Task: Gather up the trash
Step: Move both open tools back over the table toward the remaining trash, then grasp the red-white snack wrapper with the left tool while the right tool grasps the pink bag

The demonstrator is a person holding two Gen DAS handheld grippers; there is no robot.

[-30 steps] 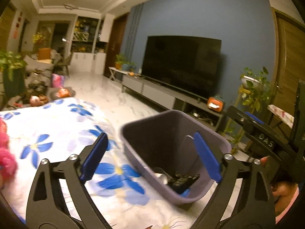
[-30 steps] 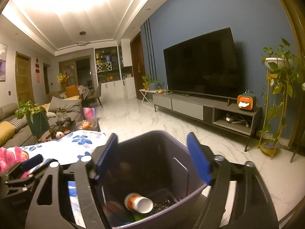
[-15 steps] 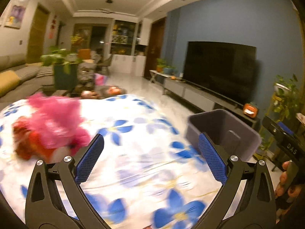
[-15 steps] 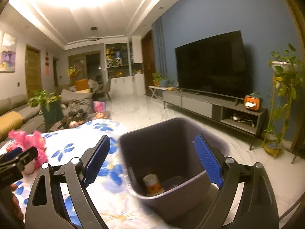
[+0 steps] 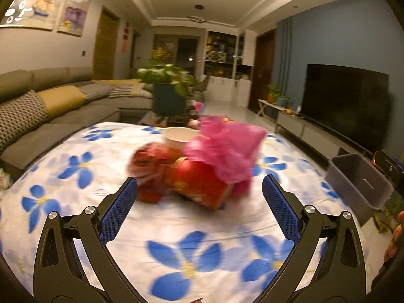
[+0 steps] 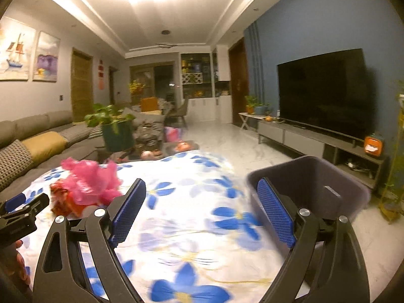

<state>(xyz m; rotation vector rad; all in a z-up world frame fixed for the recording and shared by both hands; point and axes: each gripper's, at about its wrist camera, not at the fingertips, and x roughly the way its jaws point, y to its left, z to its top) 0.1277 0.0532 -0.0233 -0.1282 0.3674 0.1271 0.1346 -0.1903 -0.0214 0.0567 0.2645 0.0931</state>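
Note:
On the blue-flowered tablecloth (image 5: 176, 227) lies a trash heap: a crumpled pink plastic bag (image 5: 224, 146) over a red can or wrapper (image 5: 199, 181), beside a white paper cup (image 5: 179, 135). My left gripper (image 5: 199, 207) is open, just short of this heap and facing it, nothing between its fingers. The grey trash bin (image 5: 361, 179) stands off the table's right edge. In the right wrist view the pink bag (image 6: 88, 181) is at the left and the bin (image 6: 315, 192) at the right. My right gripper (image 6: 202, 214) hangs open above the cloth, holding nothing.
A grey sofa (image 5: 45, 108) with yellow and patterned cushions runs along the left. A potted plant (image 5: 168, 93) stands behind the table. The TV (image 6: 325, 91) and its low console line the blue wall on the right, with marble floor between. A hand (image 5: 395, 237) shows at the right edge.
Both views have swung left, away from the bin. The left gripper has come up close in front of the pink bag and red trash. Both grippers stayed open.

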